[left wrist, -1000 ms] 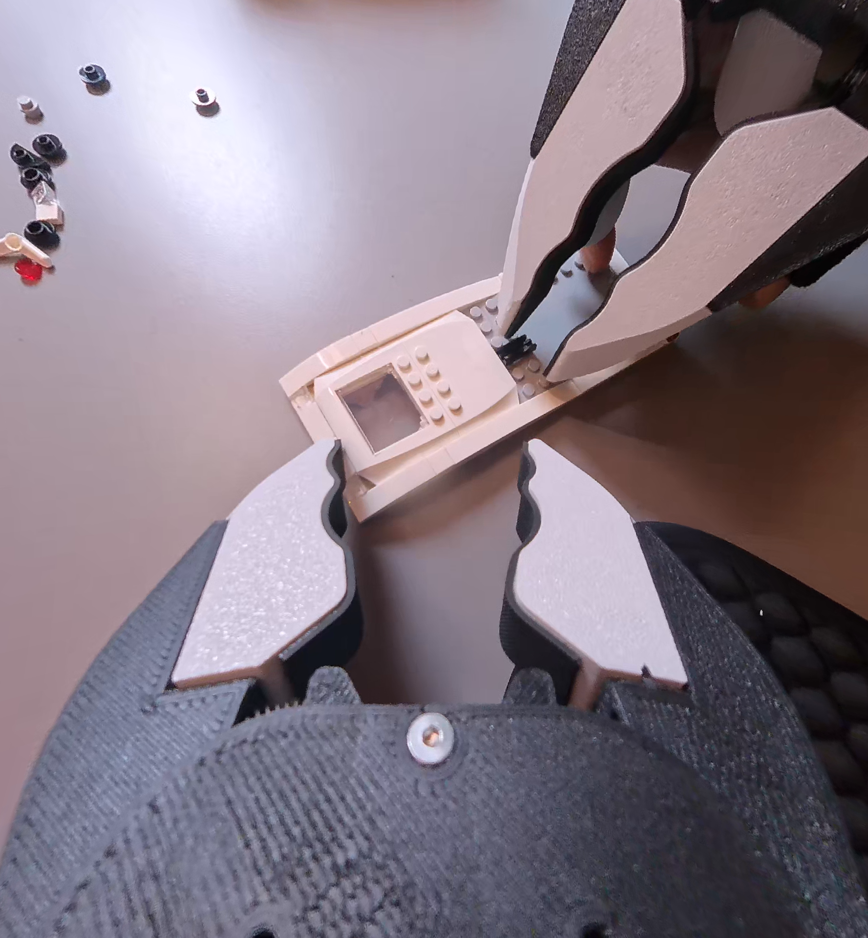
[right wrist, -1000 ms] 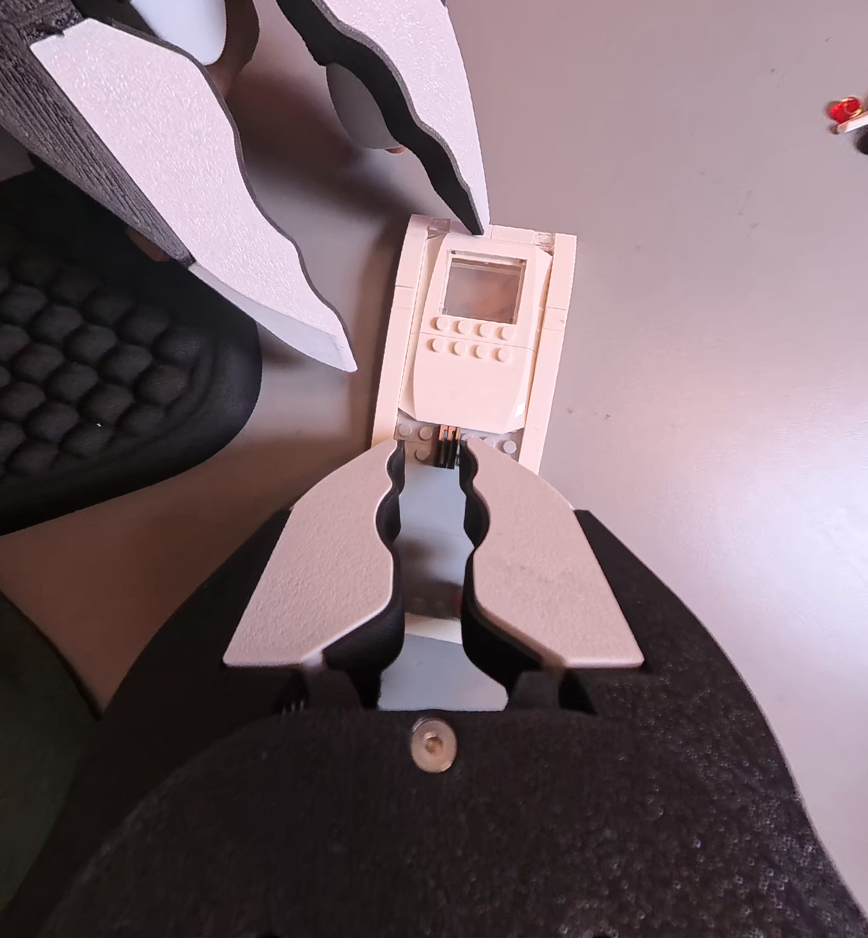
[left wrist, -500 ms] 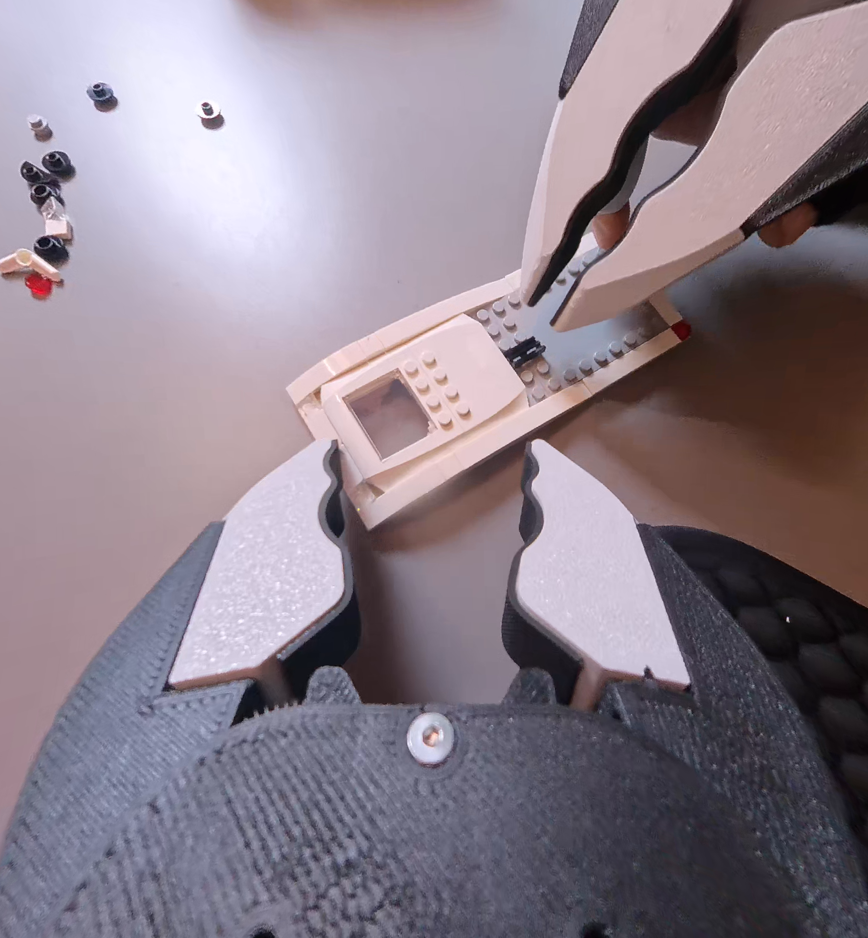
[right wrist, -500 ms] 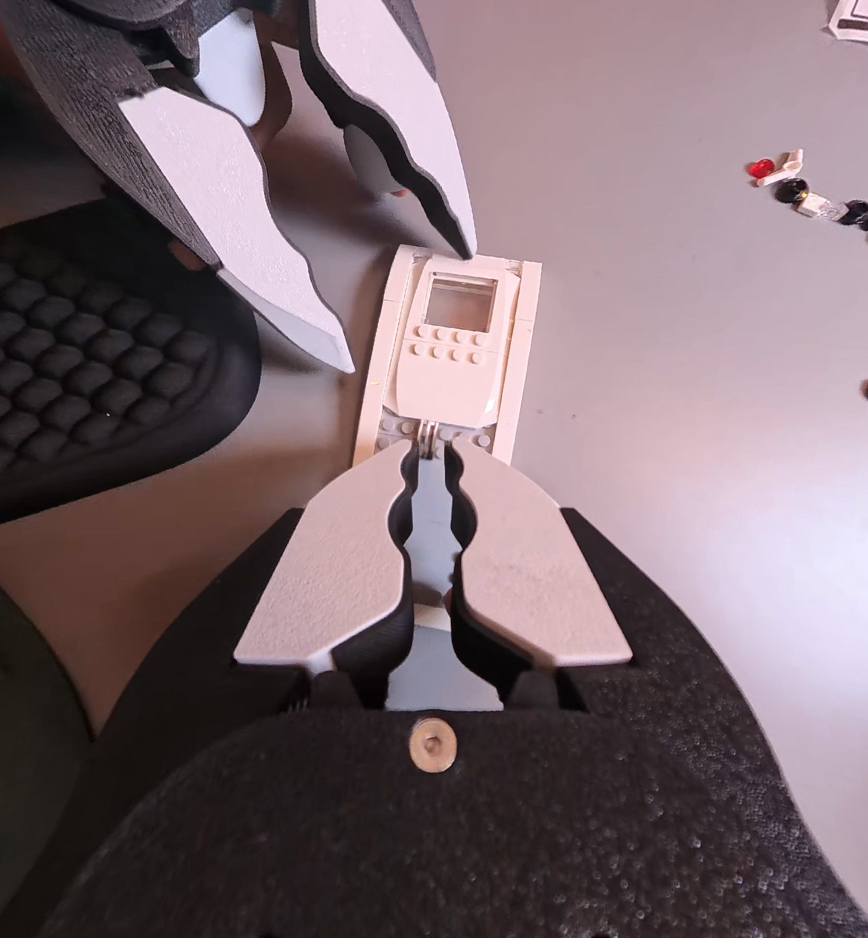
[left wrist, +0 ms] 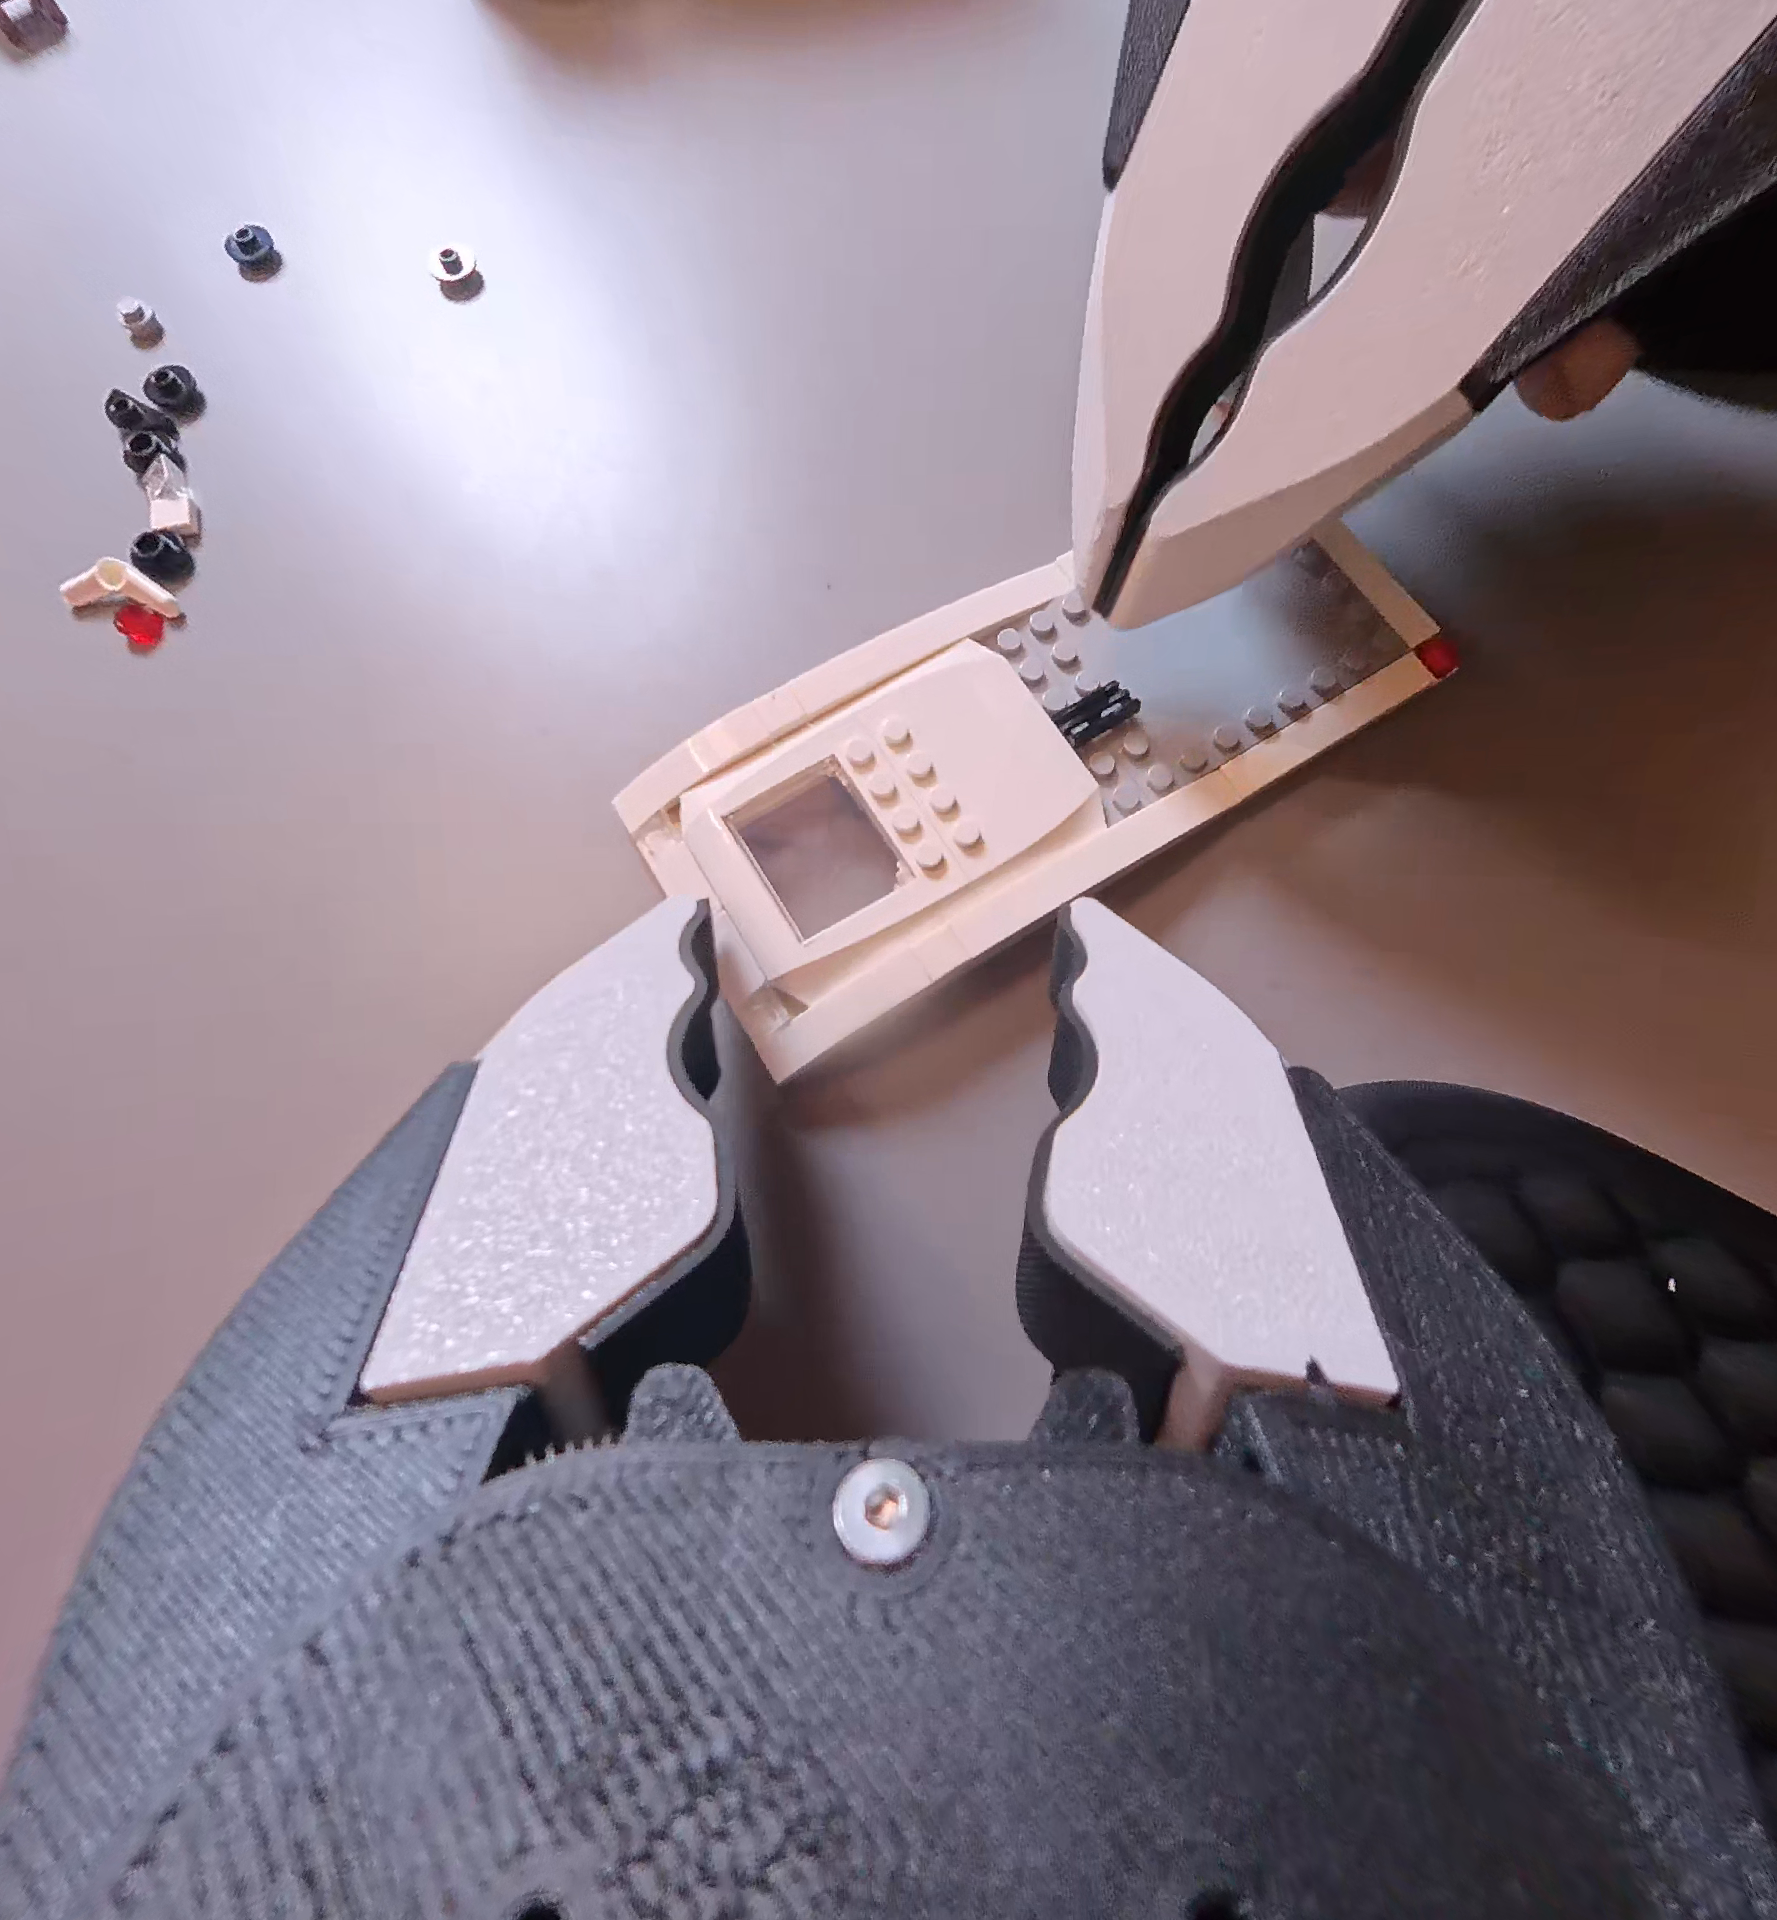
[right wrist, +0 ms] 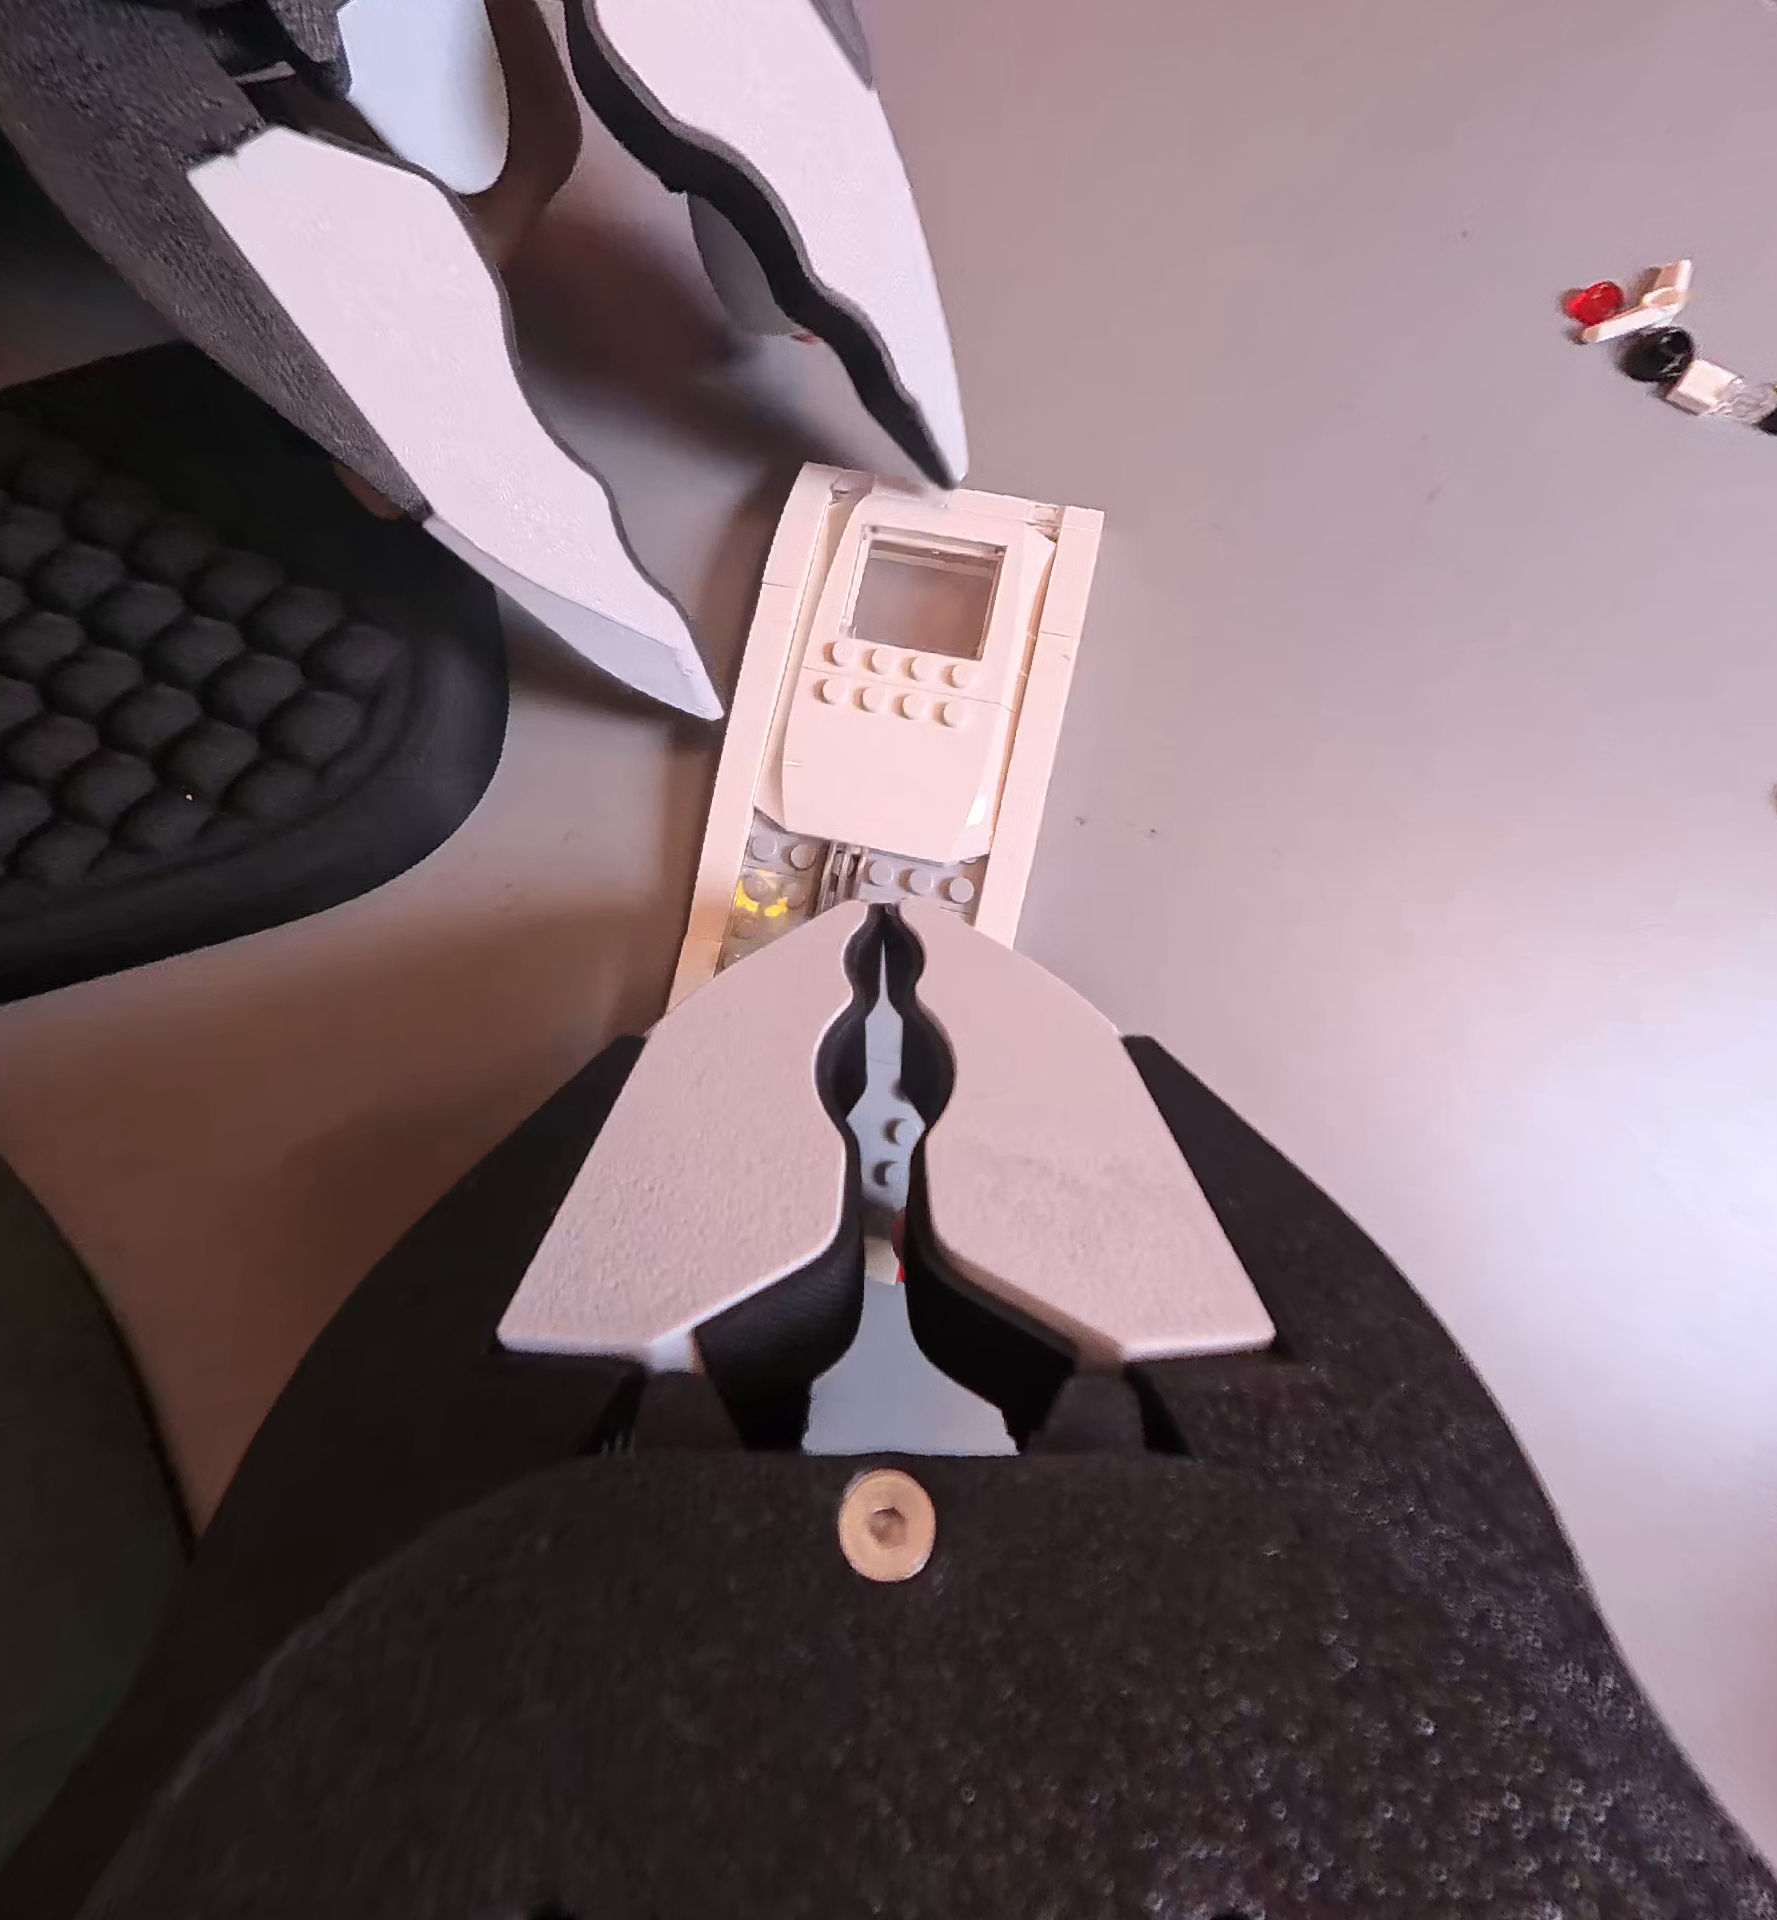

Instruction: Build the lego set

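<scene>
A white lego model (left wrist: 967, 790) with a clear window and a grey studded plate lies on the brown table (left wrist: 655, 364). A small black piece (left wrist: 1097, 717) sits on the grey plate just behind the white hood. My left gripper (left wrist: 879, 925) is open, its fingers on either side of the model's front end, with the right pad clear of it. My right gripper (right wrist: 886, 912) is shut with nothing between its tips, just above the grey plate behind the black piece. It also shows in the left wrist view (left wrist: 1112, 608). The model also shows in the right wrist view (right wrist: 894, 748).
Several small loose pieces, black, white, grey and red, lie at the far left (left wrist: 151, 468), and show at the upper right in the right wrist view (right wrist: 1694, 364). A black honeycomb cushion (left wrist: 1642, 1299) lies beside the model. A red stud (left wrist: 1435, 657) marks the model's rear corner. Tip to tip, the grippers are about 7 centimetres apart.
My right gripper had the black piece at its tips on the plate. It let go, drew back a little and closed its pads on nothing. The left gripper stayed open at the model's front.
</scene>
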The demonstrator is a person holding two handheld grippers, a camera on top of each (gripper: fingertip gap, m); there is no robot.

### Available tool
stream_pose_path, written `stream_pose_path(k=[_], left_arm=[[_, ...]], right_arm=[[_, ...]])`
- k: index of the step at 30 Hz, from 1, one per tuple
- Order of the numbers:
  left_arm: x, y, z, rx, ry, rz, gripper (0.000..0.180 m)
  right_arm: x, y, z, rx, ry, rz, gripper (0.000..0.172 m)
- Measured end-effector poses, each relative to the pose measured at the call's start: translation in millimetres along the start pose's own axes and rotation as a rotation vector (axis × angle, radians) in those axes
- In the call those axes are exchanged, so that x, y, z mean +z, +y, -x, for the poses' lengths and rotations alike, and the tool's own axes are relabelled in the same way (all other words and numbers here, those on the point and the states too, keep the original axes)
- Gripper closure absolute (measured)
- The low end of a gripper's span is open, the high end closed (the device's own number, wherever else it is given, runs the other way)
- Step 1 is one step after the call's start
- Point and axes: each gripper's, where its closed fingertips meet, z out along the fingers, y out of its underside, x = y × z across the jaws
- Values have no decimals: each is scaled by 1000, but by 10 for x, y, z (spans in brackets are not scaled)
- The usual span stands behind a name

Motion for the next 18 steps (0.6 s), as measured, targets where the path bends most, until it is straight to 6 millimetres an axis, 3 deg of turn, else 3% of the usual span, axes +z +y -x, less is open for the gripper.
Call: stream_pose_path(k=[6,18], left_arm=[[1,-13,10,11,2,-25,115],[24,9,18,32,-30,-11,119]], right_arm=[[95,-21,87,-33,-34,29,172],[158,-47,69,-99,-13,123,172]])
